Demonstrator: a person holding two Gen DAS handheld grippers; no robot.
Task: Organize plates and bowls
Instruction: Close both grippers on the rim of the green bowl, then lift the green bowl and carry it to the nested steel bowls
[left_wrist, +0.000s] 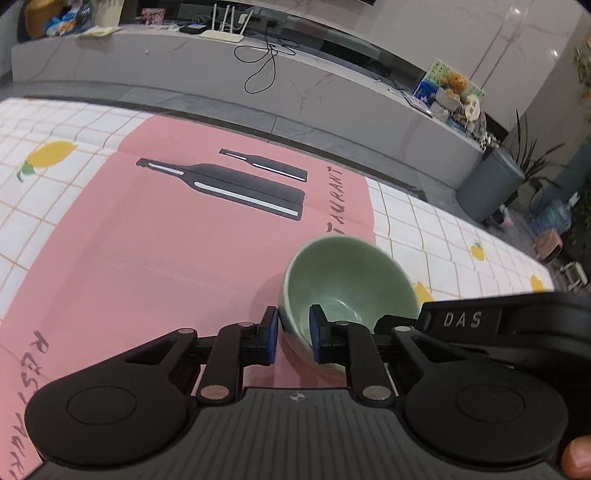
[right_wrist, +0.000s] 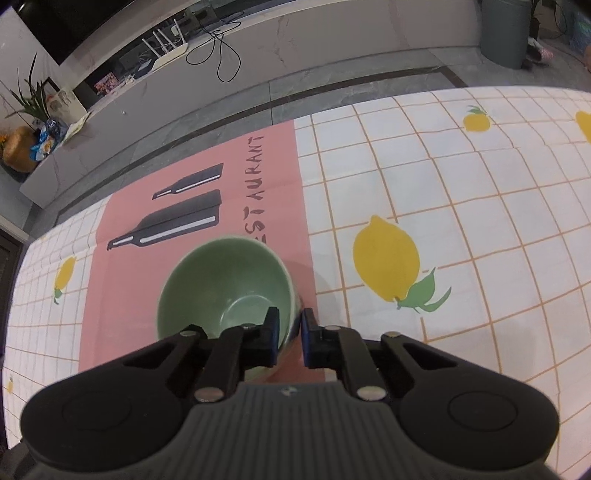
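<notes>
Two grippers, left gripper (left_wrist: 293, 338) and right gripper (right_wrist: 290, 338), were pinched on the green bowl's (left_wrist: 343, 280) opposite rim walls.

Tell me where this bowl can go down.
Free: the pink mat left of the green bowl, below the printed bottles; also the tablecloth around the big lemon print. Crowded only at the bowl, where both grippers' jaws straddle its rim.

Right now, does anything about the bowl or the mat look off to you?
One oddity: both grippers straddle the same green bowl, left gripper on its left wall, right gripper on its right wall. The bowl sits upright, empty and uncracked on the pink placemat. No spills.
</notes>
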